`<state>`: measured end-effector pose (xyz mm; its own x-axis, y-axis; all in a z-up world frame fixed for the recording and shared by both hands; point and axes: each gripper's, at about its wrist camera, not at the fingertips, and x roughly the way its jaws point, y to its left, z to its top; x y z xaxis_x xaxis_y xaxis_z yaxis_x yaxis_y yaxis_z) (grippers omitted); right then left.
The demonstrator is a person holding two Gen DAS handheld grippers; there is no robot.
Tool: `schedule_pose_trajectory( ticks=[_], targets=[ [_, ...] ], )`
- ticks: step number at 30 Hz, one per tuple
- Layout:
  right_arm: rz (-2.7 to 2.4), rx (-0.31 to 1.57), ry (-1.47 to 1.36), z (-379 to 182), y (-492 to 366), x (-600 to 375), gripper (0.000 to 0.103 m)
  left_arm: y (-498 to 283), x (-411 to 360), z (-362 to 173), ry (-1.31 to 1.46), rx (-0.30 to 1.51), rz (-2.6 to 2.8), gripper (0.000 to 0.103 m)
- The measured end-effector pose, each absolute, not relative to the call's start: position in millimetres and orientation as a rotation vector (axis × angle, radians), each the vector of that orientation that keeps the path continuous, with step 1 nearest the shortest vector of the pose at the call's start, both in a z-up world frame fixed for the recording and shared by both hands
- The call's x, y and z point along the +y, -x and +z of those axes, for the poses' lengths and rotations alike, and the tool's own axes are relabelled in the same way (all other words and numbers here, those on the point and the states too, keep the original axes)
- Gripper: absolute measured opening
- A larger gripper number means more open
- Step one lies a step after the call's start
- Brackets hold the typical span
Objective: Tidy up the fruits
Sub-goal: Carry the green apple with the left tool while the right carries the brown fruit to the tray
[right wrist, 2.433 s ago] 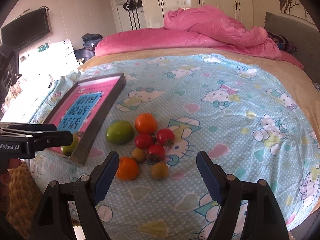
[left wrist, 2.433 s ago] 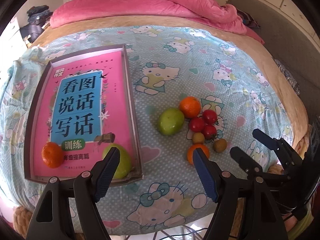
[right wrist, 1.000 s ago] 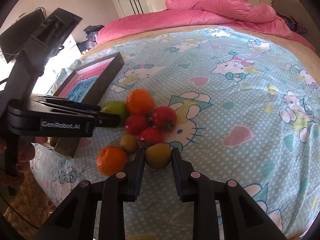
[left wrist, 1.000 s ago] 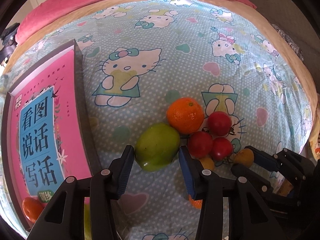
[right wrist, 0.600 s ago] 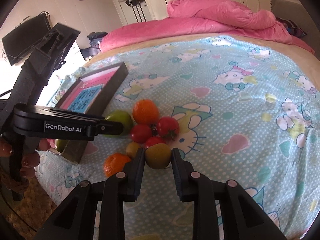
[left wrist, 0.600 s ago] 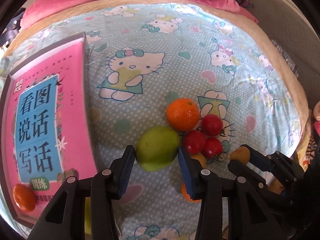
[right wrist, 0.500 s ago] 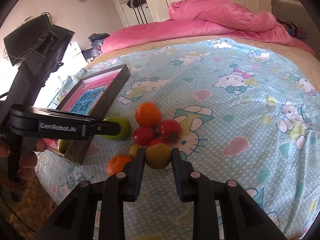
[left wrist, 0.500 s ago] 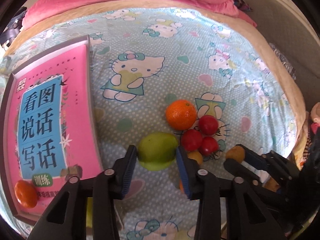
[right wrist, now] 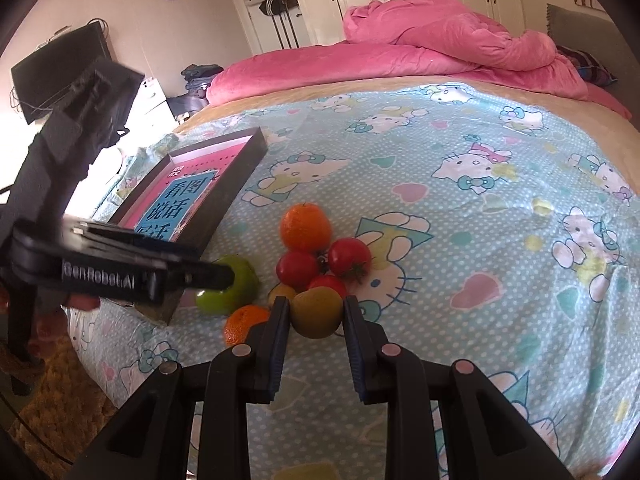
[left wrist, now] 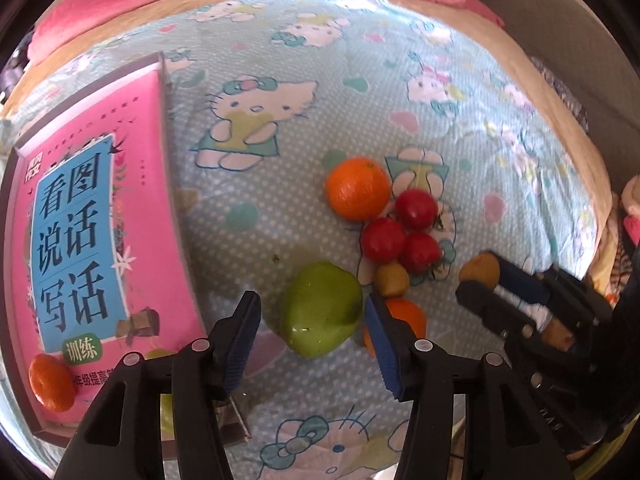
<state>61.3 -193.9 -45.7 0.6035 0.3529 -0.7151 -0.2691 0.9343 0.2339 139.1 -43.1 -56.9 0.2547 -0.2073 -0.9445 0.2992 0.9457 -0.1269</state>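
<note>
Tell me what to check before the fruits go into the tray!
1. Right tool squeezing the small yellow-green round fruit: ok.
2. Left tool gripping the big green mango: not ok, jaws opening, left pad apart from it.
3. Dark-framed tray with the pink book has bare room: ok.
4. Red tomatoes clear of both tools: ok.
5. Mango staying still once released: cannot tell.
</note>
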Motion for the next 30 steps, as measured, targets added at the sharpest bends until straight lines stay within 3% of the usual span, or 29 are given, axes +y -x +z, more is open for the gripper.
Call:
schedule_pose_trajectory(
  ticks=[6, 8, 13, 30],
  targets=[
    [0.363, 0.852, -0.123, -46.4, -63.5, -196.3, 0.028, -140.5, -52.5, -69.7, -0.133, 1.282, -0.325, 0.054],
    [0.364, 0.853, -0.125, -46.8, -63.3, -196.9, 0.028, -142.1, -54.9, -71.8, -0.129, 1.286, -0.335, 0.047],
    [0.361, 0.850, -0.138, -45.9, -64.4, -198.8, 0.028, -143.0, -54.6, -69.9, -0.113, 1.271, -0.333, 0.047],
    [0.436, 0.777, -0.115, -15.6, -53.7, -167.9, 0.028, -116.6, 18.1, -0.5, 0.055, 1.138, -0.265, 0.047]
  ],
)
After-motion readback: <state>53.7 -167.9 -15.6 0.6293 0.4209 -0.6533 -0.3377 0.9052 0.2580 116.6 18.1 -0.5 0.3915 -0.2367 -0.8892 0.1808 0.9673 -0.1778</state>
